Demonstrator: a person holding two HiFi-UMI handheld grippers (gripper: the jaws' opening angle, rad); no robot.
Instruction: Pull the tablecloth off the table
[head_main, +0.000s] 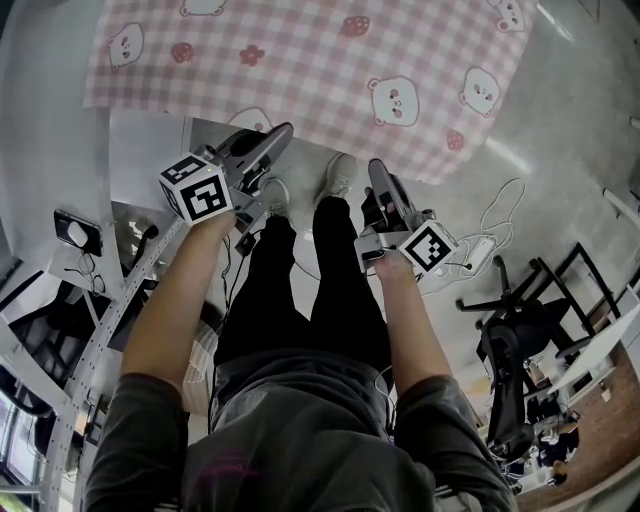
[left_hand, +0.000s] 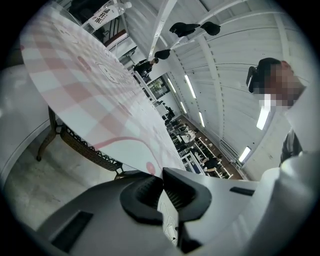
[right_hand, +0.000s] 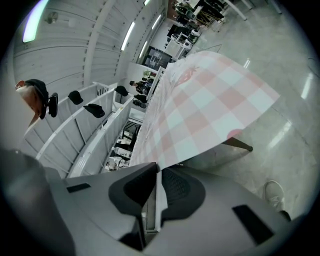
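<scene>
Jaws seemingly tight on tablecloth (head_main: 330, 70) edge

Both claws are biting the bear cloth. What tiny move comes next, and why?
Probably draw both grippers back toward the person together. The left gripper and right gripper each look shut on the near edge of the tablecloth, which lies spread flat ahead.
</scene>
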